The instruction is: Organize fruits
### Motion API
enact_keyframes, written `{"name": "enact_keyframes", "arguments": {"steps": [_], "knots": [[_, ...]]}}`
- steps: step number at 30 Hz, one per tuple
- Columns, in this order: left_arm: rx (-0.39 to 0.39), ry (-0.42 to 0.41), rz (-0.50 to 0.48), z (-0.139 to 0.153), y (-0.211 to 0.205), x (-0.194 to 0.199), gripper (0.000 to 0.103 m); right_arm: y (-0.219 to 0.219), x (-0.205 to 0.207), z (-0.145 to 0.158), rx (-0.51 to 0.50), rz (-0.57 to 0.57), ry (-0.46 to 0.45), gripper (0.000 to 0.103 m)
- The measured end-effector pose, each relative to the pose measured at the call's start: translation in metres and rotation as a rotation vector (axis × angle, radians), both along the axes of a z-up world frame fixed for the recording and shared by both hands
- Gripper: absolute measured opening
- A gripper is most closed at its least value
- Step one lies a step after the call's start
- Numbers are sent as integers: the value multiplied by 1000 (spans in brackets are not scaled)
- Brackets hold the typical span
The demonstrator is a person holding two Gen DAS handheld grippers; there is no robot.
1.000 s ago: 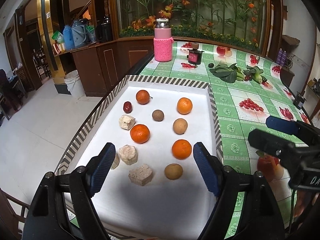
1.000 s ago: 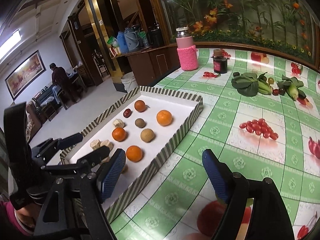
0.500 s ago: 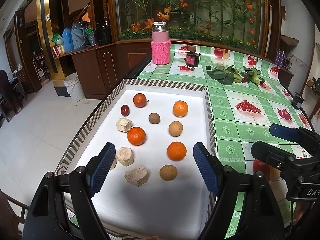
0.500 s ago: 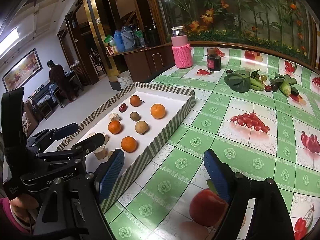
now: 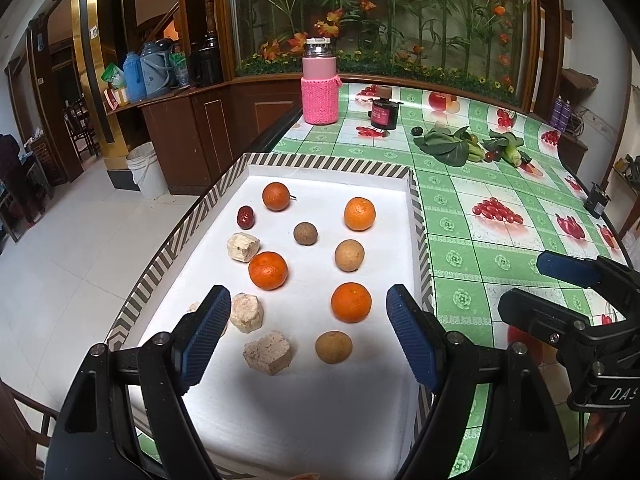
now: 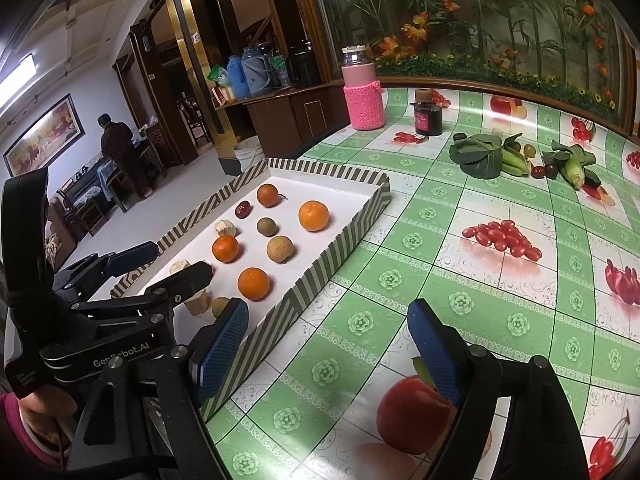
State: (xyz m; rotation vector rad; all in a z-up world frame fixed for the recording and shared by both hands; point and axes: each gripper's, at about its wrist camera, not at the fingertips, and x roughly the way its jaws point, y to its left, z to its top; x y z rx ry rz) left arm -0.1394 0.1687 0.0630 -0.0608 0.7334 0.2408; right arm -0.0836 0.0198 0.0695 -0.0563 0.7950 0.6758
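A white tray [image 5: 420, 216] with a striped rim holds several oranges, such as one [image 5: 351, 302] near the front and one [image 5: 268, 270] at the middle, several brown round fruits [image 5: 333, 346], a red date [image 5: 245, 217] and several pale beige chunks [image 5: 267, 352]. My left gripper [image 5: 308, 338] is open and empty above the tray's near end. My right gripper [image 6: 328, 344] is open and empty over the green tablecloth, right of the tray [image 6: 352, 236]. The left gripper [image 6: 160, 264] also shows in the right wrist view.
A pink-sleeved bottle [image 5: 320, 84], a dark jar [image 5: 384, 110] and leafy vegetables [image 5: 448, 146] stand at the table's far side. The table's left edge drops to a tiled floor with a white bucket [image 5: 146, 168]. A person [image 6: 118, 152] stands far off.
Both grippers have pulled back and risen a little, so the tray and fruits look slightly farther. Both stay open and empty.
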Motion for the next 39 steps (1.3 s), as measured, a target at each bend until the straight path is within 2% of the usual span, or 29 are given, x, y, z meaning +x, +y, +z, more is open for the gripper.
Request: {"name": "enact_keyframes", "arguments": {"steps": [39], "knots": [[-14, 21, 16, -10, 5, 5, 80, 11, 5, -12, -22, 22, 34, 83]]}}
